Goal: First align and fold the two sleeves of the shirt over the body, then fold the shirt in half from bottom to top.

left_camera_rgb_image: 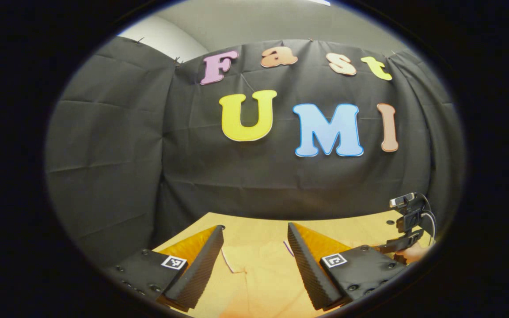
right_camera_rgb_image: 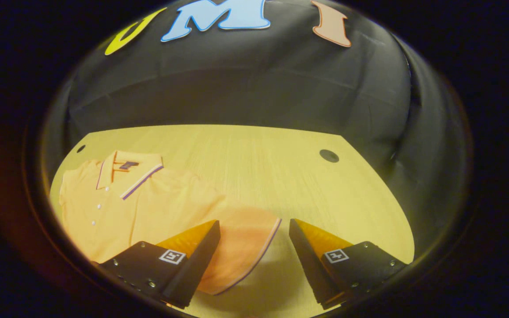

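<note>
An orange polo shirt (right_camera_rgb_image: pixel 148 207) lies flat and face up on the wooden table (right_camera_rgb_image: pixel 281 168), with its striped collar (right_camera_rgb_image: pixel 135 172) toward the far left. One short sleeve (right_camera_rgb_image: pixel 245 243), edged by a striped cuff, spreads out to the right. My right gripper (right_camera_rgb_image: pixel 254 232) stands open just above that sleeve, one finger on either side of the cuff. In the left gripper view, my left gripper (left_camera_rgb_image: pixel 254 229) is open low over pale orange shirt fabric (left_camera_rgb_image: pixel 254 274) that has a thin purple edge. The right gripper (left_camera_rgb_image: pixel 402 243) and a hand (left_camera_rgb_image: pixel 415 252) show at the far right.
Black cloth walls close the booth behind the table and on both sides. Two round holes (right_camera_rgb_image: pixel 328 155) (right_camera_rgb_image: pixel 80 148) sit near the table's far corners. Bare wood stretches to the right of the shirt and behind it.
</note>
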### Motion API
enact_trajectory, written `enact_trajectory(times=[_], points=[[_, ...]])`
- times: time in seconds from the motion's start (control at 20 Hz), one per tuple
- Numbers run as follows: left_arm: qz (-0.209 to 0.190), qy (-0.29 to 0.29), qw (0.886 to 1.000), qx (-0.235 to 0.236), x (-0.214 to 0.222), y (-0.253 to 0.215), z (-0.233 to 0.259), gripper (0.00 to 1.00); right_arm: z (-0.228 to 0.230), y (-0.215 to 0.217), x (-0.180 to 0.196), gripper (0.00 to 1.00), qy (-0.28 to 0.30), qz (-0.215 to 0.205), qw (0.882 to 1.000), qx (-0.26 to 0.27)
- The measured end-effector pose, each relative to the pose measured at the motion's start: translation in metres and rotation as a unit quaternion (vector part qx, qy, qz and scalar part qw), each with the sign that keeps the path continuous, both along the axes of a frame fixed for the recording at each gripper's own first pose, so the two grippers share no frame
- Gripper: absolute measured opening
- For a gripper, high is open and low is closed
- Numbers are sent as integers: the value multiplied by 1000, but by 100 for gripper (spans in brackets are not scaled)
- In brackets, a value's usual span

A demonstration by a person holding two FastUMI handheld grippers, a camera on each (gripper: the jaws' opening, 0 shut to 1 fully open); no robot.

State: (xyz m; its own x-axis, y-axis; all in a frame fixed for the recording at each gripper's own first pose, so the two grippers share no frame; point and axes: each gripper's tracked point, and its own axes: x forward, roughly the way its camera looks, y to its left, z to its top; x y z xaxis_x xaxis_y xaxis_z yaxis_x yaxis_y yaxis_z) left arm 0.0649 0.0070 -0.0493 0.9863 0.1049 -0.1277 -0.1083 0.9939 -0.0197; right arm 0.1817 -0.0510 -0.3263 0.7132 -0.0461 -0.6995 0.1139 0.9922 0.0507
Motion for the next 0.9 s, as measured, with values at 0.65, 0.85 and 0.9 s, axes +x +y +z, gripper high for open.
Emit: enact_trajectory(times=[0.65,0.85,0.9], points=[[8,9,1000,-11,-5,-4,-10,94,-17,6,2,38,24,-18,998,63],[6,9,1000,-6,-8,-7,-10,94,-14,9,4,5,24,-21,997,65],[7,8,1000,-3,-10,-8,-9,94,-14,10,4,5,27,-19,998,62]])
